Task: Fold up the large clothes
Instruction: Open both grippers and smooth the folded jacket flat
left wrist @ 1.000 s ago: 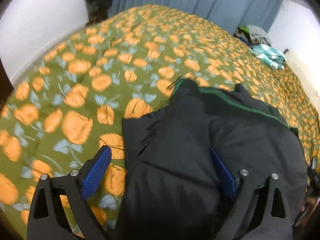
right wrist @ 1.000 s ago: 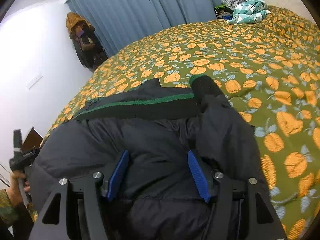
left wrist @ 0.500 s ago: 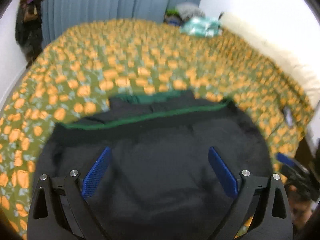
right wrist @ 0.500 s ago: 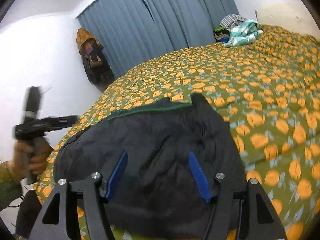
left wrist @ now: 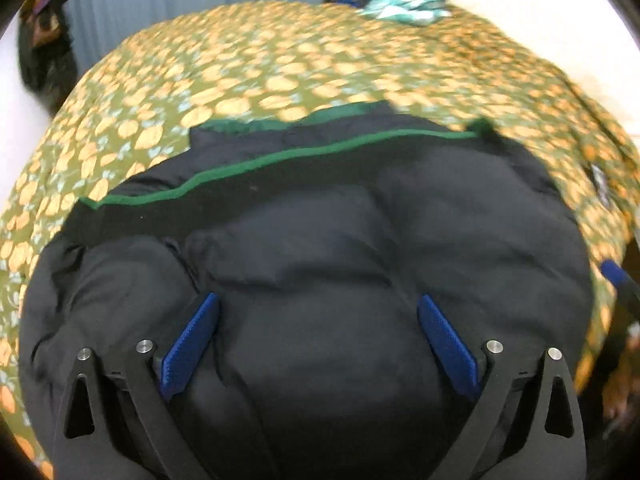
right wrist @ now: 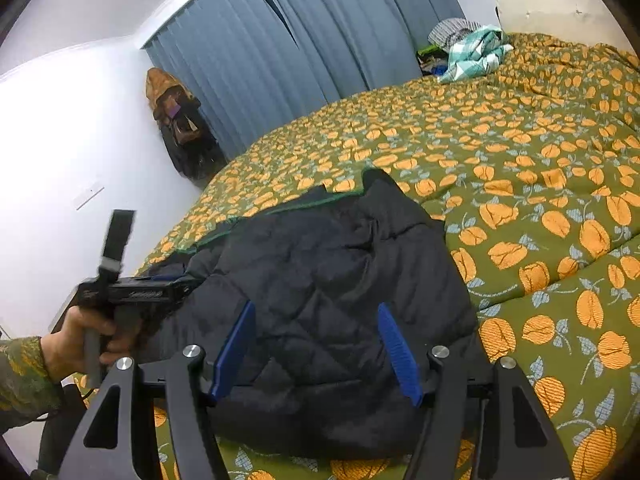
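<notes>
Black and quilted, the puffer jacket [right wrist: 332,296] lies in a compact bundle near the foot edge of the bed [right wrist: 540,152], on the green quilt with orange flowers. It looks folded already: a thick, rounded block with a thin green trim [left wrist: 280,158] running along its far edge and a dark green lining peeping out beyond that. Its padding keeps the pile puffed up, so I judge it would spring open again if not pressed flat. Both tools hang above it, clear of the fabric, likely so the person can check the fold. The left claw [left wrist: 320,344] has its blue pads spread wide, with nothing between them but the jacket seen below. The right claw [right wrist: 316,348] is likewise parted and empty. In the right wrist view a hand [right wrist: 80,340] in a patterned sleeve holds the other tool beside the jacket's left end. A heap of other clothes [right wrist: 468,52] sits well apart at the far corner, by the blue curtain [right wrist: 304,40].
</notes>
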